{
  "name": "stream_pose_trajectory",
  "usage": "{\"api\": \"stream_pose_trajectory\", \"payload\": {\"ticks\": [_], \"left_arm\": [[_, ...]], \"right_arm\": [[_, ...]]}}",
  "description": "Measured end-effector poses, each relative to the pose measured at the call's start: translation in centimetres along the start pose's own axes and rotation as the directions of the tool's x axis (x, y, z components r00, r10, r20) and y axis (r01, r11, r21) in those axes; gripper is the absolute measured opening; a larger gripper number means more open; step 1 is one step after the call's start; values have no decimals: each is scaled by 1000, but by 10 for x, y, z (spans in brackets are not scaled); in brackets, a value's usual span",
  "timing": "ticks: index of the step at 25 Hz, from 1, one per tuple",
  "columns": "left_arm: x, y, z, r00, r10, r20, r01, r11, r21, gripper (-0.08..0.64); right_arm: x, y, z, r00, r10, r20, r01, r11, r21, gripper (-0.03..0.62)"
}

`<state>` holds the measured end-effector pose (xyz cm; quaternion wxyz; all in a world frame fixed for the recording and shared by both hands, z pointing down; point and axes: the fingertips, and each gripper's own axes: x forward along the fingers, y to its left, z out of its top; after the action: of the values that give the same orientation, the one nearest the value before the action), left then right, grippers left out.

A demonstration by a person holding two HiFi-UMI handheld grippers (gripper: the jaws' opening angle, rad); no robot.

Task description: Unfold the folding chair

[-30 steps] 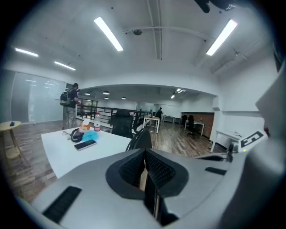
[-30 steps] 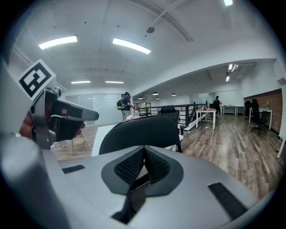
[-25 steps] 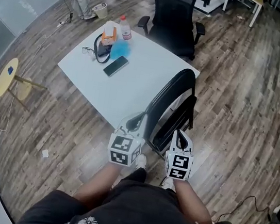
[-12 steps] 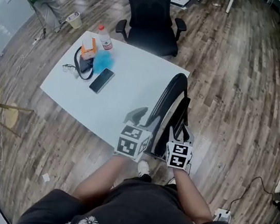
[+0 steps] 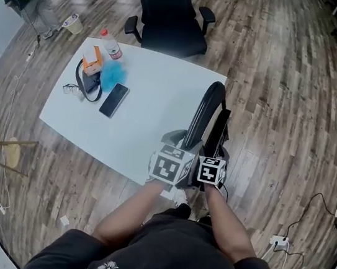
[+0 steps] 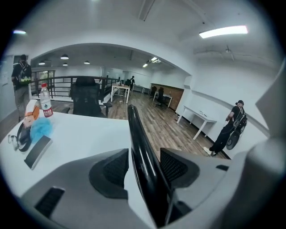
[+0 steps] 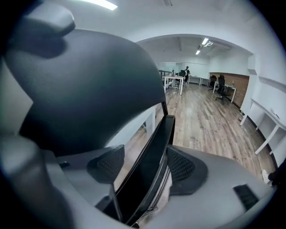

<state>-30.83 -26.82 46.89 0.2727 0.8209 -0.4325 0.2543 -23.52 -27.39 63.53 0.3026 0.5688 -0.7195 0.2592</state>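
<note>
Both grippers opening, left gripper [image 5: 178, 143] astride folding chair [image 5: 208, 108] rim, right gripper [image 5: 218, 152] astride panel edge, table [image 5: 154, 103] left, floor [image 5: 284, 117] right

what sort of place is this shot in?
Most likely an open-plan office: a white table with a black swivel office chair at its far side, more white desks further down the room, and wood-plank flooring throughout.

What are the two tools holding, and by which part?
Nothing yet. Both tools' jaws are opening: the left tool sits around the curved tube of the folding chair, the right tool around its flat black panel, neither squeezing.
</note>
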Motion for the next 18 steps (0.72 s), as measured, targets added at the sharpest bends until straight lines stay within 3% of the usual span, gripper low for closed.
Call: {"api": "stream_pose_trajectory", "payload": {"ticks": [11,18], "left_arm": [[13,-4,-11,987,-94,-129,93,996,-16,220],[23,-14,-28,967,-109,-232,119,992,30,152]], "right_arm": [[43,-3,-37,988,-70,-135,72,997,10,290],[57,-7,-50,986,-82,-146,86,996,15,290]]}}
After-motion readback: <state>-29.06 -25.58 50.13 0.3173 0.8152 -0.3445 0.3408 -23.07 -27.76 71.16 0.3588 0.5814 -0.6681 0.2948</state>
